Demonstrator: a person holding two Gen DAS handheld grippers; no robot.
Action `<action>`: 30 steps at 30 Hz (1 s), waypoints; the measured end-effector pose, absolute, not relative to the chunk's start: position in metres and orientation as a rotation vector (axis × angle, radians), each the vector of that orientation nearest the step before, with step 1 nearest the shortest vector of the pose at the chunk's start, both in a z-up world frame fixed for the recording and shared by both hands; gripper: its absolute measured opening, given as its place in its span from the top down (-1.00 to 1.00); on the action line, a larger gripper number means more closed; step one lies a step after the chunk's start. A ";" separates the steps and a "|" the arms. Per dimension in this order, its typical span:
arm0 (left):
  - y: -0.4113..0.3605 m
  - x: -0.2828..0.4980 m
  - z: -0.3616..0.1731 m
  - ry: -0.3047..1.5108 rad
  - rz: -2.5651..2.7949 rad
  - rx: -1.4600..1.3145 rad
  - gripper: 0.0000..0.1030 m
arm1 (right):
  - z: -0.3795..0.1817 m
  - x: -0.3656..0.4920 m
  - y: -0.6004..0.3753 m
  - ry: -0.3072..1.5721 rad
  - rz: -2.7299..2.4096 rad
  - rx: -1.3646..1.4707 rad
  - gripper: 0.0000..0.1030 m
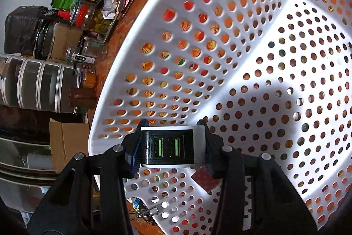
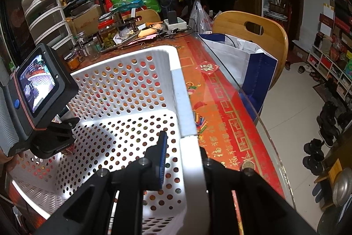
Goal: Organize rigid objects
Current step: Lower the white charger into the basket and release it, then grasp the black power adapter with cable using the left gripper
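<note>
My left gripper is shut on a black and white USB charger with two green ports, held inside the white perforated basket, above its floor. My right gripper straddles the basket's right rim: the left finger is inside, the right finger is outside against the wall. The jaws look closed on the rim. The left gripper's body with its screen shows in the right wrist view, over the basket's left side.
The basket stands on a red and orange patterned table with a glass edge. Jars, drawers, boxes and bags crowd the table's far end. A wooden chair with a blue and white bag stands at the right.
</note>
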State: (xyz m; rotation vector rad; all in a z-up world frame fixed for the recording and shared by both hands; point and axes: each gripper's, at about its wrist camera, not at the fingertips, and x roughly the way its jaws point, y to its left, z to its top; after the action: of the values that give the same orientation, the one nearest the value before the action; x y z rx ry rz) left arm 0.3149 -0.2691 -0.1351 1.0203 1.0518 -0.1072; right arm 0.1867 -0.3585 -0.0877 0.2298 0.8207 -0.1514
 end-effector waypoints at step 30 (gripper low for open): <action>0.024 0.175 -0.088 0.899 -0.104 0.095 -0.96 | -0.087 0.190 -0.356 0.831 -0.167 0.227 0.72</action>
State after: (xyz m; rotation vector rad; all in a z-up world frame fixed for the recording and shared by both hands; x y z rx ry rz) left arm 0.1746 0.0237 -0.0885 0.0947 0.8985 -0.1044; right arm 0.1901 -0.3561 -0.0872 0.2267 0.8311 -0.1669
